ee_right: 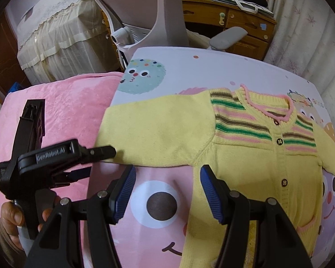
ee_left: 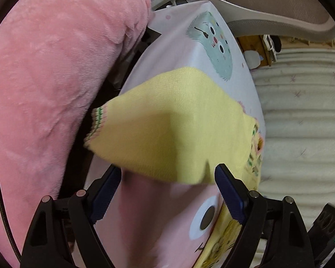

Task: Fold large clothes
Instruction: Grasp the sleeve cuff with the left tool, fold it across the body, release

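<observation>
Two pairs of tongs frame the scene, one in each of my hands. Nearest in the right wrist view, my right gripper (ee_right: pixel 167 189) stands wide, its blue ribbed pads (ee_right: pixel 125 192) apart and gripping nothing; between them lies the pink cartoon face printed on the table cover (ee_right: pixel 158 205), and the right-hand pad sits over the side edge of the yellow cardigan (ee_right: pixel 245 156). Just beyond, to the left of that view, my left hand (ee_right: pixel 13 218) holds the left gripper (ee_right: pixel 100 156), whose black finger tip reaches the lower edge of the cardigan's outstretched sleeve (ee_right: pixel 156 129). In the left wrist view the left gripper (ee_left: pixel 167 192) is likewise wide, pads (ee_left: pixel 231 196) apart, with the sleeve's near edge lying between them and no pad pressing on it as far as I can tell. The sleeve (ee_left: pixel 178 129) runs across the cover to its striped cuff (ee_left: pixel 96 127), which overhangs the table edge. The cardigan lies flat, front up and buttoned, with green, brown and pink stripes on the yoke and a pink neckline (ee_right: pixel 268 109) towards the far edge. Beside the table sits a pink plush cushion (ee_left: pixel 51 78); behind it stands an office chair (ee_right: pixel 163 17), then a wooden desk (ee_right: pixel 234 22) and pale curtains (ee_right: pixel 301 33).
</observation>
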Motion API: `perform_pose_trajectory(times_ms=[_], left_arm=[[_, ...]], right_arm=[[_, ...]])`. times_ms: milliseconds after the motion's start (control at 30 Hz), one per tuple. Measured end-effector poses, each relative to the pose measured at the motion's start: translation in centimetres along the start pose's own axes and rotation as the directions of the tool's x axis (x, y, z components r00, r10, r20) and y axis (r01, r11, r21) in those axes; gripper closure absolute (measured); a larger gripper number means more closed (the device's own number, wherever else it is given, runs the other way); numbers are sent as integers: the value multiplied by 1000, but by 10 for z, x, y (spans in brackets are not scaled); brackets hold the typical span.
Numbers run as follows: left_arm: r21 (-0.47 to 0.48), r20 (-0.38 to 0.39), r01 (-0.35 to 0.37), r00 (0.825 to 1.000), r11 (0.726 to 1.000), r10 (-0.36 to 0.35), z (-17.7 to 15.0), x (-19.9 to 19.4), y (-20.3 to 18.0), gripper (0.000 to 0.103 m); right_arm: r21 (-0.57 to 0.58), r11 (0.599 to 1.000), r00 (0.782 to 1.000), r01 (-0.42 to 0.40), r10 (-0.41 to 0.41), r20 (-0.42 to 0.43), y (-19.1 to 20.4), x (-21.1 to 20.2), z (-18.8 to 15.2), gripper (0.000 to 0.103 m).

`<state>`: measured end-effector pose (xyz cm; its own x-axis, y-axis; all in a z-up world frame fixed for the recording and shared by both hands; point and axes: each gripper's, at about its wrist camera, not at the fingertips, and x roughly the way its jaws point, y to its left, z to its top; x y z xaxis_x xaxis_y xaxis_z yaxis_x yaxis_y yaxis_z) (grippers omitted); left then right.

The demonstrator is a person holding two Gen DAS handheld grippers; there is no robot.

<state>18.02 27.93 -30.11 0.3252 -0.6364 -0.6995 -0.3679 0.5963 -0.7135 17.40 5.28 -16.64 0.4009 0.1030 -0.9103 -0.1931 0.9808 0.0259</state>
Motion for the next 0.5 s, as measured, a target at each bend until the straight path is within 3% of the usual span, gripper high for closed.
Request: perform_pose_trajectory(times_ms=[267, 500], left_arm=[[-138, 44, 116, 993, 984, -111, 20, 18, 14, 20], [-159, 147, 103, 986, 982, -80, 22, 6, 9, 40]], right_arm=[[36, 999, 1000, 20, -19, -17, -11, 6, -10, 43], [72, 997, 999, 37, -38, 14, -18, 5, -10, 43]])
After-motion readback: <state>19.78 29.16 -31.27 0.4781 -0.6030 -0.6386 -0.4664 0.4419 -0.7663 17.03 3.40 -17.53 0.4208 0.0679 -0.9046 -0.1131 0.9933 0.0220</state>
